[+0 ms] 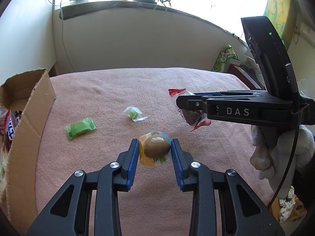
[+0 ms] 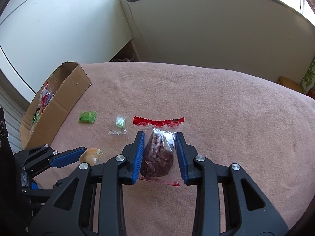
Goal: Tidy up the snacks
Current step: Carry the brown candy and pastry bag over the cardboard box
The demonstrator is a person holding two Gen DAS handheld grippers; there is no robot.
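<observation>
Printed in white capitals on the side of the black right gripper [image 1: 178, 102]: "DAS". Lone white "G" higher up on its black handle [image 1: 288, 79]. Print on the orange-and-blue snack wrapper [image 1: 154, 150] too small to read.

Bench [image 2: 216, 102] cover: pink cloth, matt, fuzzy nap. Box [image 2: 65, 98]: brown corrugated cardboard, matt, torn rough edges. Left claw [image 1: 154, 147]: matt black plastic, ribbed blue pads, bright metal pins. Egg-shaped snack [image 1: 156, 146]: glossy film. Red-ended packet [image 2: 159, 153]: clear shiny plastic. Green sachet [image 1: 80, 130]: satin foil. Glove [image 1: 283, 157]: white knit.
</observation>
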